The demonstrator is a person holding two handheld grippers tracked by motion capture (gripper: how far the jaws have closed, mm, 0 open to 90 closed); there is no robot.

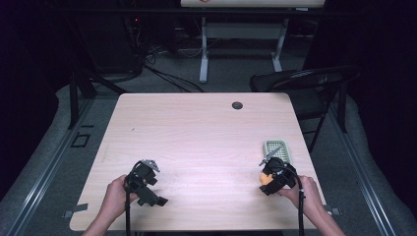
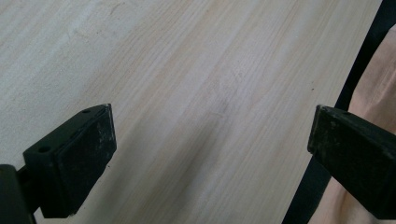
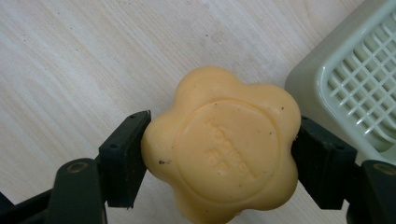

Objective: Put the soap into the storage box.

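An orange flower-shaped soap bar point(image 3: 223, 147) with an embossed round stamp sits between the two black jaws of my right gripper point(image 3: 219, 156), which is shut on it just above the wooden table. In the high view the same soap point(image 1: 266, 179) shows at the right gripper point(image 1: 271, 176), near the table's front right. A pale green slotted soap dish point(image 1: 277, 151) lies on the table just beyond it, and its corner point(image 3: 355, 88) shows at the right in the right gripper view. My left gripper point(image 1: 147, 189) rests at the front left, jaws open over bare wood point(image 2: 210, 135).
A light wooden table point(image 1: 196, 132) has a dark cable grommet point(image 1: 237, 105) near its far edge. A black folding chair point(image 1: 305, 83) stands past the far right corner. Another table's white legs point(image 1: 203, 54) and cables lie on the floor behind.
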